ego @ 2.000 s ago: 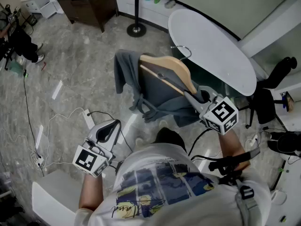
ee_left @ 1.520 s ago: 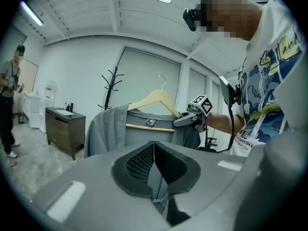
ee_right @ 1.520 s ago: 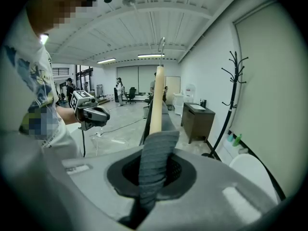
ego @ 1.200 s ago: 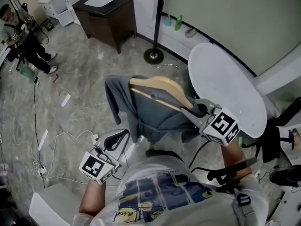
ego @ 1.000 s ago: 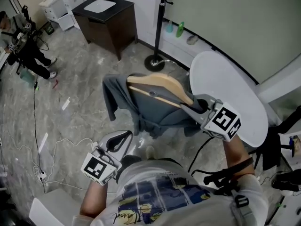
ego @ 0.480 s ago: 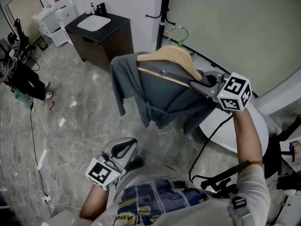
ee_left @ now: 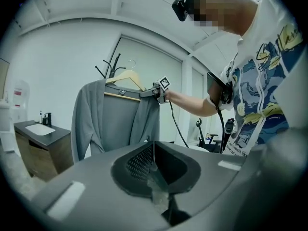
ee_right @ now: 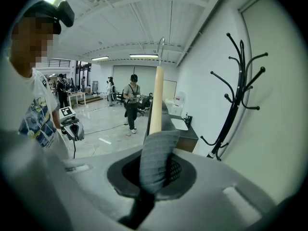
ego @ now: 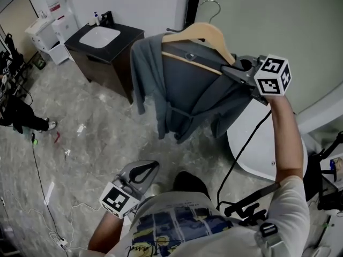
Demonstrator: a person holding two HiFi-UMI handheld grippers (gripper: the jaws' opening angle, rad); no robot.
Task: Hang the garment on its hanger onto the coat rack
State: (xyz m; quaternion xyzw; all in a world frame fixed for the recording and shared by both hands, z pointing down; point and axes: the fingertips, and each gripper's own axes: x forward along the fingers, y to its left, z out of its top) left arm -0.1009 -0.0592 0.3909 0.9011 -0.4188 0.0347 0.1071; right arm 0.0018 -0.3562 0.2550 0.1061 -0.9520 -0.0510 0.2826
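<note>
One grey cloth garment (ego: 187, 90) hangs on one pale wooden hanger (ego: 199, 33), high up near one black metal coat rack (ee_right: 236, 95). There are two grippers. The right gripper (ego: 237, 68) pinches the garment's shoulder. The left gripper (ego: 140, 171) is low, its jaws pressed together on nothing.

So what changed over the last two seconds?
The right gripper lifted the hanger with the grey garment from low beside the white table up beside the coat rack; whether its hook has caught is unclear. Unchanged: right gripper shut on the garment-covered hanger end, left gripper shut, empty, low by the person's waist.
</note>
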